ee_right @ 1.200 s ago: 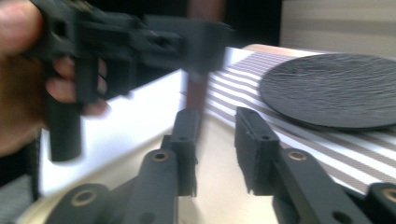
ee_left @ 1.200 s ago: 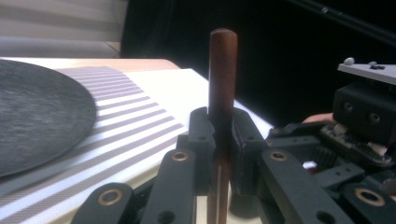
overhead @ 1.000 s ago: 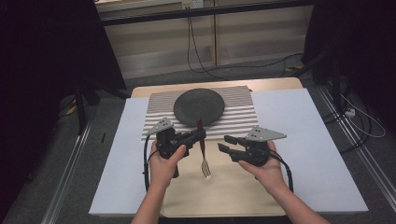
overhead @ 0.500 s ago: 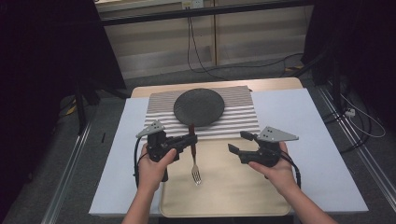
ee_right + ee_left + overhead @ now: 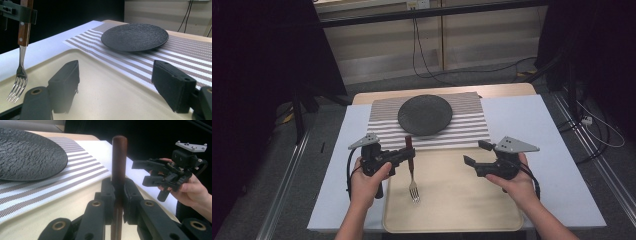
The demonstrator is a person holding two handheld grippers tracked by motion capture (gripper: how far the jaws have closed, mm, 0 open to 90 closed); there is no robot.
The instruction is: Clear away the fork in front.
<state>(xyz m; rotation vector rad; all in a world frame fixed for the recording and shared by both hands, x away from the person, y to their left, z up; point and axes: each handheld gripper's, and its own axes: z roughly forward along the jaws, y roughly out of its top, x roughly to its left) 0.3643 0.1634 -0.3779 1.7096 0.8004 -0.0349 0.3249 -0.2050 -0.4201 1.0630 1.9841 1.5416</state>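
A fork with a dark wooden handle hangs tines down over the left part of the beige tray. My left gripper is shut on that handle; in the left gripper view the jaws clamp it on both sides. The right gripper view shows the fork at the far left, its tines just above the tray. My right gripper hovers over the tray's right part, open and holding nothing, its pads wide apart. It also appears, open, in the left gripper view.
A round black plate rests on a striped placemat beyond the tray. A white cloth covers the table under both. Cables lie on the floor behind the table.
The two grippers have drawn apart. The left one carried the fork left and a little toward the person; the right one moved right and stayed open.
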